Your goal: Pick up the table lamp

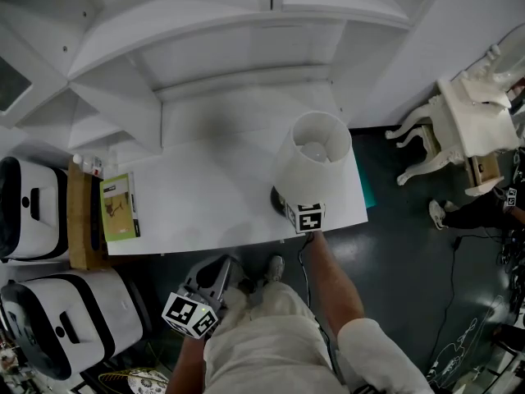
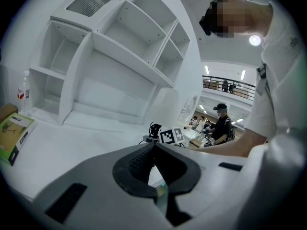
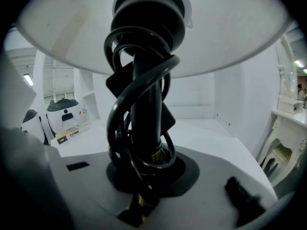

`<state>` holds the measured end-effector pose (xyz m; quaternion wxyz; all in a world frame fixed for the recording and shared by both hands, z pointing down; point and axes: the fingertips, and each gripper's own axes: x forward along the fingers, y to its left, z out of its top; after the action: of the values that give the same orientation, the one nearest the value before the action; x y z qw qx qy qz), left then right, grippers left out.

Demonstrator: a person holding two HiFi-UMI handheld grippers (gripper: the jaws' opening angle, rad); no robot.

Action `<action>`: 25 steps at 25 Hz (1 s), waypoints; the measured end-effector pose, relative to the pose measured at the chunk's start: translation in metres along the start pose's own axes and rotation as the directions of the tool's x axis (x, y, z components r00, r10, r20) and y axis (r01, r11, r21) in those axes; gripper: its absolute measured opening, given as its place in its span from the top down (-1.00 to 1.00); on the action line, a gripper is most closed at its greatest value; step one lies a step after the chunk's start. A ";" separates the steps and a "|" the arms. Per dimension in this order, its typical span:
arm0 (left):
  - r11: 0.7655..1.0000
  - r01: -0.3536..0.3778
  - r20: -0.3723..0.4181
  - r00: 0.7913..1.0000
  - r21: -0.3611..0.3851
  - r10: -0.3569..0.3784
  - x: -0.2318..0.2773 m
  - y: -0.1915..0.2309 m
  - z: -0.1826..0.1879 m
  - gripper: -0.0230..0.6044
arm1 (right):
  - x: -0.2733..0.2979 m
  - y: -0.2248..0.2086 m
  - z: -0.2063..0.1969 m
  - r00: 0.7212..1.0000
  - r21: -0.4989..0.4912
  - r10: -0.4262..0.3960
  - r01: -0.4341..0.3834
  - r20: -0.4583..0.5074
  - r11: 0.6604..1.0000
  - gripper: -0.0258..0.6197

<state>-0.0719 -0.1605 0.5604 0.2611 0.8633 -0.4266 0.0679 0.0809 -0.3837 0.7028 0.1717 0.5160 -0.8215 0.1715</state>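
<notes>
The table lamp (image 1: 312, 158) stands at the right end of the white table (image 1: 205, 195), its white shade seen from above. In the right gripper view its black stem (image 3: 146, 95) is wound with black cord, under the shade (image 3: 230, 28). My right gripper (image 1: 295, 209) reaches in below the shade from the table's front edge. It (image 3: 144, 164) is shut on the stem low down, cord included. My left gripper (image 1: 223, 268) hangs below the front edge, off the table, its jaws (image 2: 154, 145) shut and empty.
A white shelf unit (image 1: 213, 48) backs the table. A green box (image 1: 120, 206) lies at the table's left end, beside a wooden board (image 1: 79, 220) and two white appliances (image 1: 33, 208). A white ornate piece of furniture (image 1: 459, 121) stands on the dark floor to the right.
</notes>
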 end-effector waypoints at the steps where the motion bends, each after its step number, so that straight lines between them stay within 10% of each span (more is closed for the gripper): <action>1: 1.000 -0.001 0.001 1.000 0.001 0.001 -0.001 0.000 0.000 0.90 | 0.001 -0.001 0.000 1.000 0.010 0.009 -0.009 -0.013 1.000 0.78; 25: 0.999 -0.031 0.046 0.999 0.017 0.030 -0.013 -0.009 0.012 0.90 | -0.036 0.004 0.011 0.983 0.191 0.152 -0.131 -0.098 0.973 0.79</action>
<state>-0.0742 -0.1528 0.5426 0.2426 0.8603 -0.4448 0.0560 0.0906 -0.3583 0.6765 0.1565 0.4592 -0.8260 0.2872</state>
